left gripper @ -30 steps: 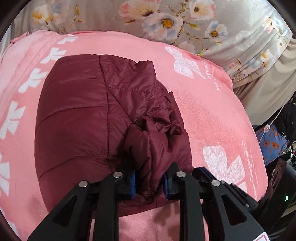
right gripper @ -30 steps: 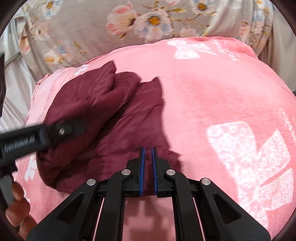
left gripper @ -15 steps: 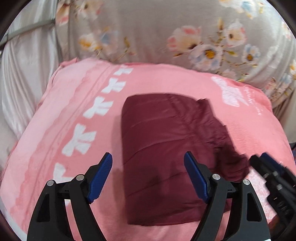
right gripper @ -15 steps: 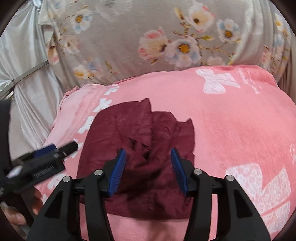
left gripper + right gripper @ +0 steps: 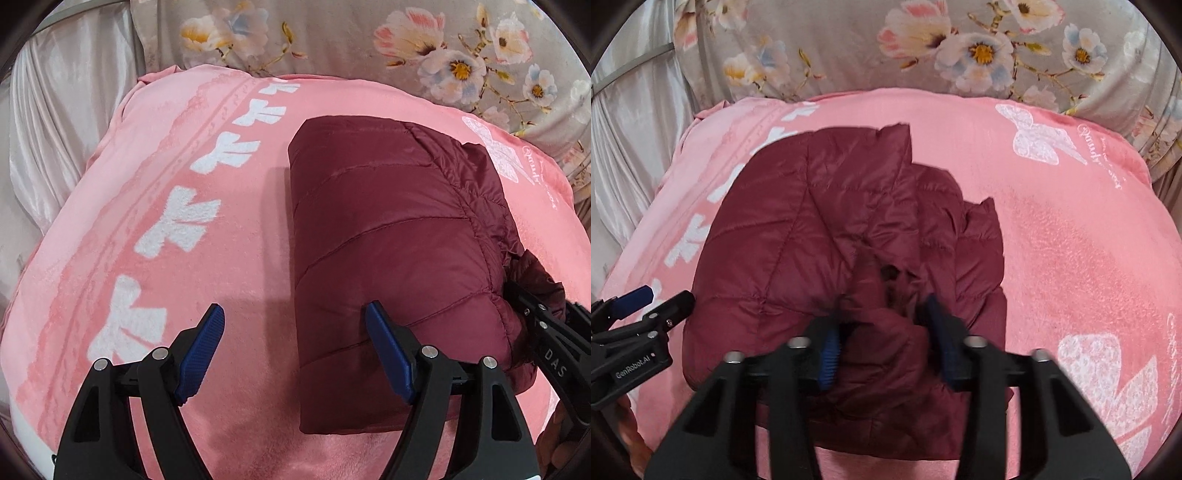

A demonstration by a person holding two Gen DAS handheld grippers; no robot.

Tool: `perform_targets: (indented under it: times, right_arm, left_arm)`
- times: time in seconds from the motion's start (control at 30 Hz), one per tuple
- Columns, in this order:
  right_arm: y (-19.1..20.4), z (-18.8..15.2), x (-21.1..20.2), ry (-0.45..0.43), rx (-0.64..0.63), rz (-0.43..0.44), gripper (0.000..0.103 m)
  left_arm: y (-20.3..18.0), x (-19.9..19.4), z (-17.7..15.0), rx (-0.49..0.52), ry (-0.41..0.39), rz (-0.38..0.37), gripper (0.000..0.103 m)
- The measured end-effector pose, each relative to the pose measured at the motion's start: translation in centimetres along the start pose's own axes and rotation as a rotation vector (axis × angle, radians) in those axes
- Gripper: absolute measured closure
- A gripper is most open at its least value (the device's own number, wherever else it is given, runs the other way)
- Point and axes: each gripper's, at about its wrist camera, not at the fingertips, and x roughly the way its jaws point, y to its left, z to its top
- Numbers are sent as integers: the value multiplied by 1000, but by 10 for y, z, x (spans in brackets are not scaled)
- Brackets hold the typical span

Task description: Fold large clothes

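Your maroon quilted jacket [image 5: 388, 236] lies folded into a thick bundle on the pink blanket [image 5: 147, 221], toward the blanket's right half in your left wrist view, with smooth quilted panels on its left and rumpled folds along its right side. Your right gripper [image 5: 882, 343] has its jaws partly apart with a bunched fold of the jacket filling the gap between the blue pads [image 5: 829, 354]; motion blur keeps you from telling whether they actually pinch it. Your left gripper [image 5: 295, 350] is spread wide and holds nothing, its right pad over the jacket's near left edge and its left pad over bare blanket. Floral grey bedding [image 5: 960, 48] lies beyond the blanket.
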Motion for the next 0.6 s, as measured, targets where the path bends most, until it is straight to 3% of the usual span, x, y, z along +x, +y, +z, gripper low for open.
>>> perform_targets:
  times: [0.07,0.13,0.6]
  right_arm:
    - [-7,-3,-4,-18,7,-22,94]
    - [-16,-7,-10,-26,20,-46,95]
    - [-37,-45,5,81,-31,-141,95]
  left_arm:
    - [-2,2,-2,4,11,-10,28]
    - [-5,4,-4,12,26,-25,28]
    - [-28,25,-19,68,81,-50,26]
